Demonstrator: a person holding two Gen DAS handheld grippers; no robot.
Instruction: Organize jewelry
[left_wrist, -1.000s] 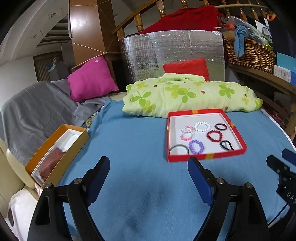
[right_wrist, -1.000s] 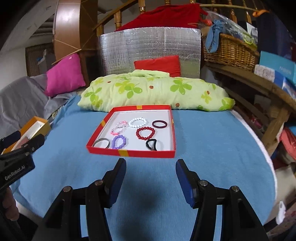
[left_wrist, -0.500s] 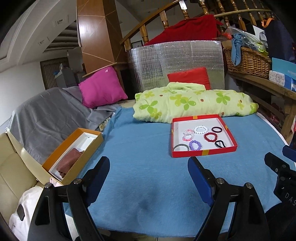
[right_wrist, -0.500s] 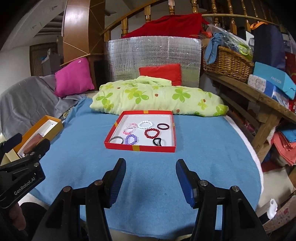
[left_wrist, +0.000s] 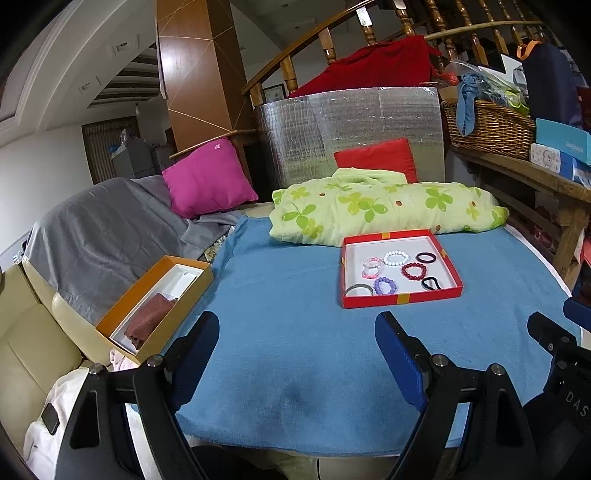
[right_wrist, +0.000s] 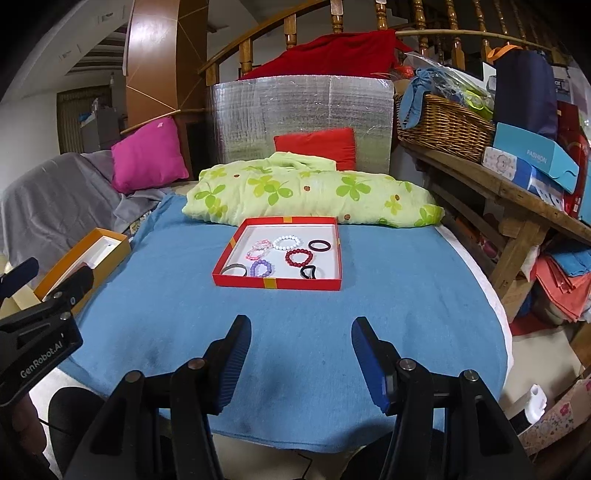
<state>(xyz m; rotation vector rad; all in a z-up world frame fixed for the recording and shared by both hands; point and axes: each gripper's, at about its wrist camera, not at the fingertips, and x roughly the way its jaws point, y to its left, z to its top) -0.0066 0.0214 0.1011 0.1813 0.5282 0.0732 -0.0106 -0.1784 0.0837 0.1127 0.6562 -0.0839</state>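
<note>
Both claws, left claw (left_wrist: 297, 349) and right claw (right_wrist: 301, 350), hang released; approach the red tray (right_wrist: 280, 284) squarely, taking one bracelet (right_wrist: 299, 257) at a time.

We count four bead bracelets (right_wrist: 287, 243), three hair ties (right_wrist: 319, 245), one red tray (right_wrist: 277, 283), one orange box (left_wrist: 125, 314) and three cushions (right_wrist: 147, 160).

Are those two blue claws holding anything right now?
No. The left gripper and right gripper are both open and empty; the bracelets lie in the red tray.
</note>
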